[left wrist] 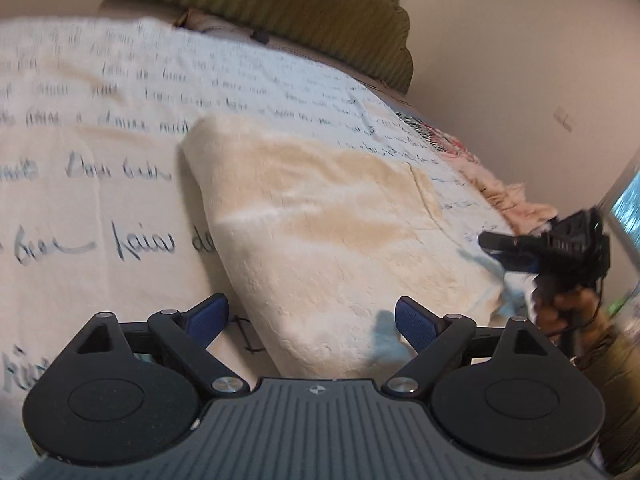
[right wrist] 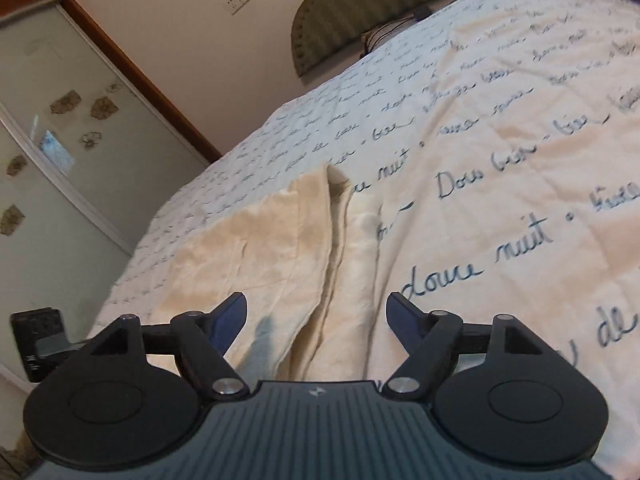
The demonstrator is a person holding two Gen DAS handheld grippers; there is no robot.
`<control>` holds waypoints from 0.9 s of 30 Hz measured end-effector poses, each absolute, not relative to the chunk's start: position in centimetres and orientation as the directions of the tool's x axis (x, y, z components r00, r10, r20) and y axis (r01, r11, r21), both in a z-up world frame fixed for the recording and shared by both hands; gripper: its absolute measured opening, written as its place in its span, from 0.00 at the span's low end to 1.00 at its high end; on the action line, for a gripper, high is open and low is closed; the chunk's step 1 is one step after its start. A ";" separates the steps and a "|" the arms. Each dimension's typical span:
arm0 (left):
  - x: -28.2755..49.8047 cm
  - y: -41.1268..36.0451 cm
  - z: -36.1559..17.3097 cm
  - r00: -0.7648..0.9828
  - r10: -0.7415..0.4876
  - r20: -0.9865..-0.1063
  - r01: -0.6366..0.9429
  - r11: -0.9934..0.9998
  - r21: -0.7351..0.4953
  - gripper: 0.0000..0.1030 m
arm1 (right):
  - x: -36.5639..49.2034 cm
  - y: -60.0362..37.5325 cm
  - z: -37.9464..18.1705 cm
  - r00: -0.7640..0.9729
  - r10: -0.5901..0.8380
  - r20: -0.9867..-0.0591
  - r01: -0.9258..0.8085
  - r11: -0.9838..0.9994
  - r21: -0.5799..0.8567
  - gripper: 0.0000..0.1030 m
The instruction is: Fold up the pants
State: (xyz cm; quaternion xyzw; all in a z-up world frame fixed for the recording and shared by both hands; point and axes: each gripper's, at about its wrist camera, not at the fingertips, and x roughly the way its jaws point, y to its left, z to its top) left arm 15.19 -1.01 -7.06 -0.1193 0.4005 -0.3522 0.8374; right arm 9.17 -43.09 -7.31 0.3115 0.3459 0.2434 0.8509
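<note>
The cream fleece pants (left wrist: 320,220) lie folded in a flat stack on the bed. In the right wrist view the pants (right wrist: 256,248) show layered edges along their right side. My left gripper (left wrist: 312,320) is open and empty, just above the pants' near edge. My right gripper (right wrist: 316,320) is open and empty, over the pants' near end. The right gripper also shows in the left wrist view (left wrist: 520,246) at the far right, held by a hand beyond the pants' right edge.
A white bedspread (left wrist: 100,160) with handwritten script covers the bed. A green headboard (left wrist: 280,0) stands at the back. A pink cloth (left wrist: 480,176) lies at the bed's right edge. A sliding wardrobe door (right wrist: 60,160) stands left of the bed.
</note>
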 end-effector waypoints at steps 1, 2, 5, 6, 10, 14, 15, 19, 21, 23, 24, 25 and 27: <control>15.4 -1.0 -7.3 0.434 -0.691 -0.578 0.488 0.720 -0.494 0.90 | 9.5 -42.7 -7.5 0.624 0.658 -0.422 -0.225 0.669 0.709 0.75; 15.7 -1.1 -7.5 0.435 -0.696 -0.571 0.481 0.716 -0.506 0.91 | 10.0 -42.3 -7.6 0.606 0.670 -0.428 -0.241 0.668 0.705 0.76; 16.8 -1.6 -8.0 0.421 -0.718 -0.554 0.456 0.696 -0.555 0.96 | 11.7 -42.0 -7.9 0.594 0.674 -0.440 -0.232 0.667 0.708 0.76; 17.1 -1.9 -7.9 0.427 -0.715 -0.553 0.445 0.699 -0.560 0.95 | 12.2 -42.1 -8.0 0.602 0.670 -0.435 -0.219 0.662 0.716 0.75; 17.4 -3.4 -7.5 0.447 -0.678 -0.584 0.435 0.735 -0.520 0.68 | 12.3 -41.2 -7.8 0.639 0.605 -0.474 -0.190 0.722 0.665 0.34; 16.5 -3.5 -6.6 0.504 -0.624 -0.597 0.457 0.779 -0.429 0.30 | 10.0 -39.7 -5.9 0.692 0.538 -0.481 -0.184 0.775 0.604 0.21; 16.2 -3.2 -6.1 0.519 -0.631 -0.577 0.462 0.775 -0.431 0.22 | 9.5 -39.2 -5.1 0.705 0.528 -0.474 -0.188 0.783 0.593 0.20; 14.6 -2.7 -3.9 0.579 -0.624 -0.524 0.506 0.779 -0.369 0.18 | 8.4 -37.6 -1.0 0.741 0.540 -0.399 -0.269 0.783 0.560 0.17; 13.8 -2.2 -2.6 0.630 -0.593 -0.502 0.513 0.803 -0.305 0.18 | 8.7 -36.3 1.0 0.745 0.557 -0.368 -0.324 0.784 0.530 0.17; 13.8 -0.9 -1.1 0.672 -0.565 -0.478 0.501 0.823 -0.269 0.19 | 9.7 -34.9 2.5 0.741 0.573 -0.349 -0.369 0.782 0.502 0.17; 14.1 0.0 -0.5 0.689 -0.554 -0.468 0.489 0.831 -0.264 0.19 | 10.5 -34.3 2.8 0.740 0.583 -0.336 -0.382 0.776 0.502 0.17; 14.5 0.7 0.1 0.705 -0.540 -0.460 0.478 0.841 -0.255 0.20 | 11.5 -33.8 2.9 0.739 0.591 -0.323 -0.389 0.766 0.512 0.17; 15.7 1.9 1.3 0.741 -0.494 -0.456 0.451 0.868 -0.207 0.22 | 13.7 -32.5 2.8 0.738 0.601 -0.305 -0.403 0.756 0.516 0.17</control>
